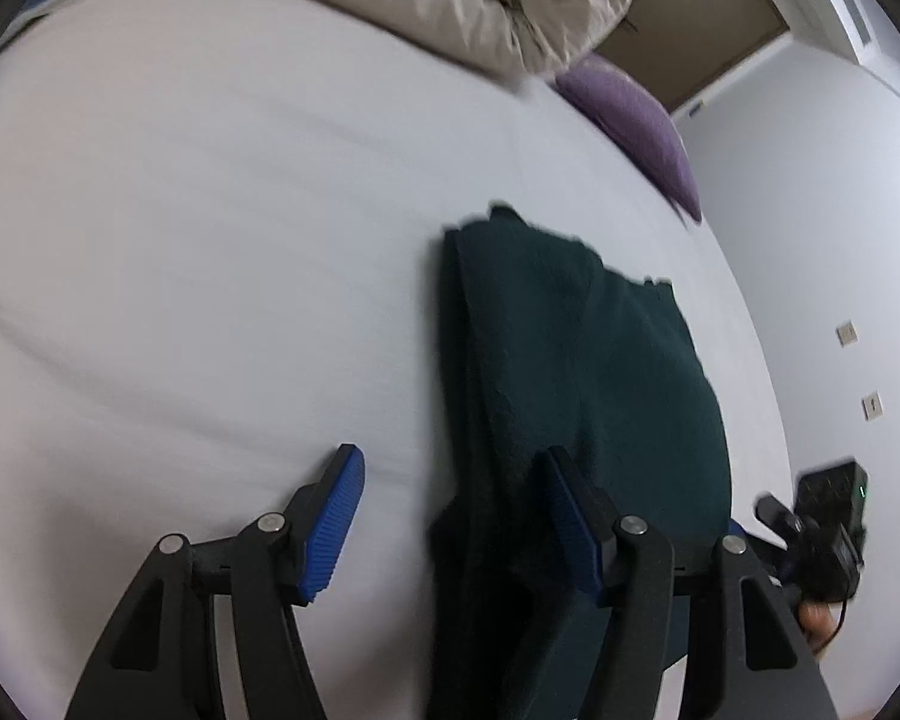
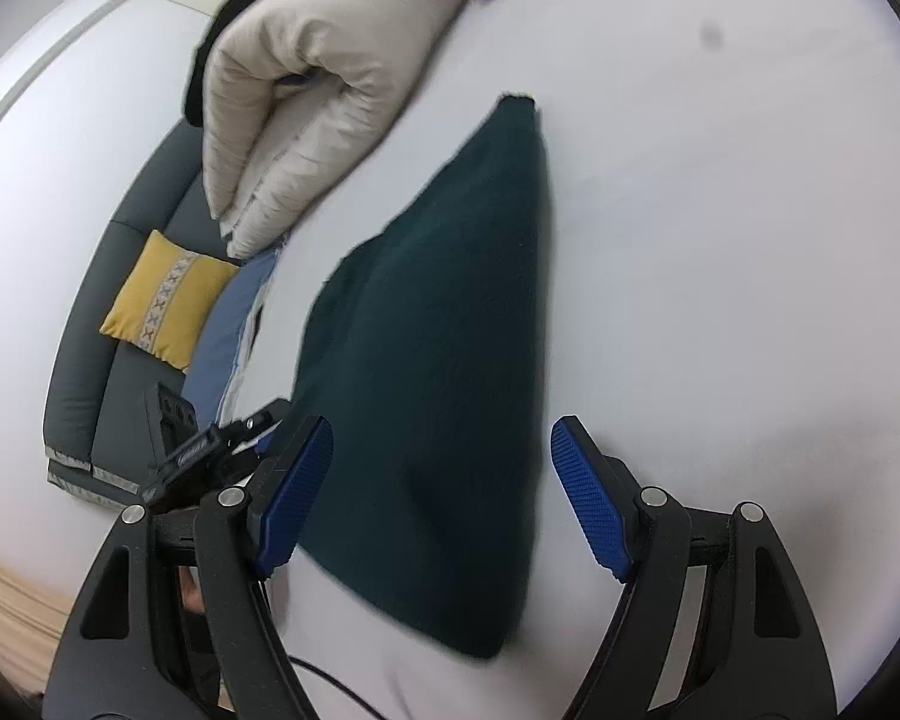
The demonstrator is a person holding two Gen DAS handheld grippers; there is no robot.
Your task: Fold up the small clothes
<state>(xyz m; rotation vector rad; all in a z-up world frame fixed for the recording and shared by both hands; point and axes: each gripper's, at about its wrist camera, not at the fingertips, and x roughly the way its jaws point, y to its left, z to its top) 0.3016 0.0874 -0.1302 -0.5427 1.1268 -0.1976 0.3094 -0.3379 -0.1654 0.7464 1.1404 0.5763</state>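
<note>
A dark green garment (image 1: 600, 360) lies folded lengthwise on the white bed sheet (image 1: 210, 240). My left gripper (image 1: 450, 516) hangs open over the garment's near left edge. Its left pad is over bare sheet and its right pad is over the cloth, and neither presses on it. In the right wrist view the same garment (image 2: 438, 300) stretches away as a long wedge. My right gripper (image 2: 444, 495) stands open astride its near end, with the cloth between the blue pads (image 2: 588, 498) but not pinched.
A beige duvet (image 2: 306, 90) is bunched at the far side of the bed, with a purple pillow (image 1: 636, 114) beside it. Past the bed's edge are a grey sofa (image 2: 90, 330), a yellow cushion (image 2: 168, 300) and a blue cloth (image 2: 228, 336). White walls stand close by.
</note>
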